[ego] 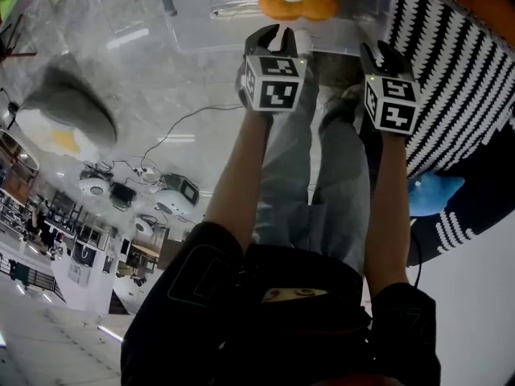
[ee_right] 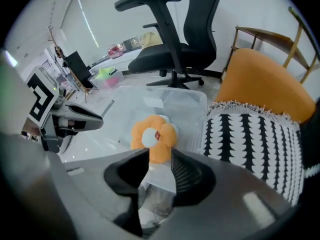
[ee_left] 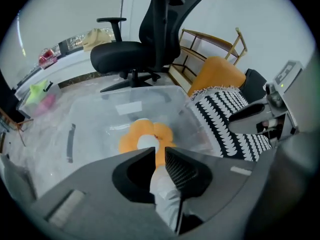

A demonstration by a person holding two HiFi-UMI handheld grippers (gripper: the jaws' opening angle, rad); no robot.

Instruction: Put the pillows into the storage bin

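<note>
A dark-sleeved torso and two bare forearms (ego: 241, 175) are seen nearest, filling the lower middle of the head view, with pale trousers below them on a marbled floor (ego: 153, 87). A tool is held in each hand, both pointed steeply down toward the top of the frame.

The left tool (ego: 280, 32) is held with its jaws only a narrow slit apart, and nothing is gripped between them. The right tool (ego: 385, 53) is held with its jaws somewhat wider apart, and it too is empty. In both gripper views only trouser cloth and the floor are seen through the gap.

An orange flower pillow (ee_left: 145, 136) with a white centre is seen lying inside the clear storage bin (ee_left: 100, 114), at the top middle of the head view. A black-and-white patterned pillow (ego: 451, 79) lies just beside the bin's right wall, outside it. A blue soft thing (ego: 430, 193) is seen at that pillow's lower edge. A grey-and-white pillow with a yellow spot (ego: 60, 119) lies on the floor at the left, well apart from the bin. A black office chair (ee_right: 175, 39) stands behind the bin.
</note>
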